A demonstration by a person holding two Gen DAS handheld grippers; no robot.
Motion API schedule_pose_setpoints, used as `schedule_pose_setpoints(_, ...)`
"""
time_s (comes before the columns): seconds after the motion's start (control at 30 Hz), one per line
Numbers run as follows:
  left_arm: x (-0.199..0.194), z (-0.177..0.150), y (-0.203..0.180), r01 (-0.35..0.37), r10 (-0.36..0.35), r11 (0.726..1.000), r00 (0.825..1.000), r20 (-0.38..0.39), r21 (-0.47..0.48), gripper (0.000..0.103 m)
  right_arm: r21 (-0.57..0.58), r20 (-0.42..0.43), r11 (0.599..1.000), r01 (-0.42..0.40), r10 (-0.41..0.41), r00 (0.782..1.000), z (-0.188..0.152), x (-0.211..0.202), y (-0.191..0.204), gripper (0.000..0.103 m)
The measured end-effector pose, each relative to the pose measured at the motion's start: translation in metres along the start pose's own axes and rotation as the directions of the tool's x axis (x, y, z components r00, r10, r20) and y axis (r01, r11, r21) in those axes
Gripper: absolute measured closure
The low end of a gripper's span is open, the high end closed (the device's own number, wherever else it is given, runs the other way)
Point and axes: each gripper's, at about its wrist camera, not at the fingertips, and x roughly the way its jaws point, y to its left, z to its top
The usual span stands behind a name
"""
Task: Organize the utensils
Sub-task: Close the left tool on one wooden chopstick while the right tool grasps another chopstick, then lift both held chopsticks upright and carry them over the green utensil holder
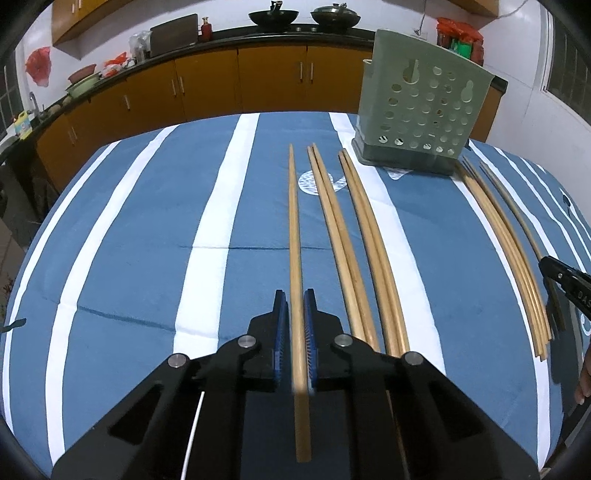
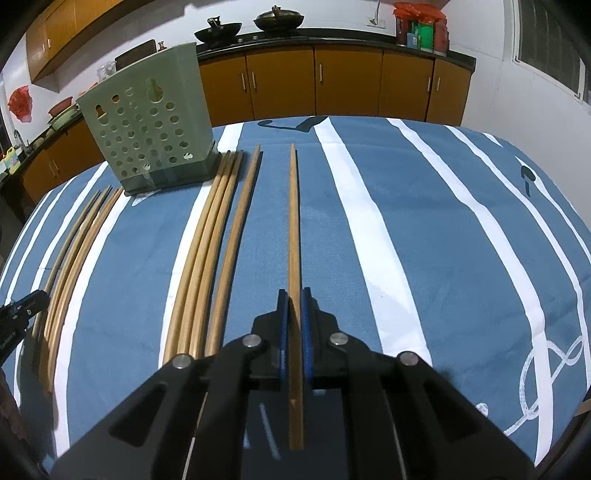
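Note:
My left gripper [image 1: 294, 295] is shut on a single wooden chopstick [image 1: 293, 221] that points away along the blue striped tablecloth. My right gripper [image 2: 294, 295] is shut on another single chopstick [image 2: 293, 221], also pointing away. Several more chopsticks lie in groups on the cloth: two pairs [image 1: 354, 236] right of the left gripper and a bundle [image 1: 506, 251] further right; in the right wrist view a bundle [image 2: 207, 251] and a further group [image 2: 74, 251] lie to the left. A green perforated utensil holder [image 1: 424, 110] stands upright at the far side; it also shows in the right wrist view [image 2: 147, 122].
The table [image 1: 129, 240] carries a blue cloth with white stripes. Behind it run orange kitchen cabinets [image 2: 351, 81] under a dark counter with woks [image 1: 273, 16]. The other gripper's black tip shows at the right edge of the left view [image 1: 565, 277] and at the left edge of the right view [image 2: 22, 310].

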Motion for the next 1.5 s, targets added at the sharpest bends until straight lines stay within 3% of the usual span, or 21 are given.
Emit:
schedule_pose_setpoints(0.5, -0.002, 0.002, -0.001, 0.039, -0.039, 0.999, 0.999, -0.009, -0.003, 0.095, -0.012, 0.002, 1.000, -0.010, 0.010, 1.000, 0.002, -0.002, -0.003, 0.095)
schedule_pose_setpoints(0.8, -0.034, 0.021, 0.009, 0.039, -0.038, 0.999, 0.995, 0.095, -0.016, 0.096, 0.027, 0.114, 0.999, -0.025, 0.022, 0.993, 0.022, -0.043, -0.017, 0.095)
schedule_pose_setpoints(1.03, -0.070, 0.051, 0.020, 0.031, -0.020, 0.998, 0.975, 0.220, -0.047, 0.096, 0.057, 0.232, 0.997, -0.051, 0.036, 0.972, 0.044, -0.081, -0.027, 0.095)
schedule_pose_setpoints(1.37, -0.088, 0.082, 0.028, 0.030, -0.006, 0.997, 0.954, 0.300, -0.074, 0.096, 0.055, 0.331, 0.996, -0.063, 0.041, 0.943, 0.070, -0.108, -0.029, 0.095)
schedule_pose_setpoints(1.5, -0.108, 0.109, 0.034, 0.046, -0.011, 0.995, 0.930, 0.368, -0.087, 0.096, 0.042, 0.416, 0.996, -0.081, 0.056, 0.907, 0.099, -0.133, -0.028, 0.095)
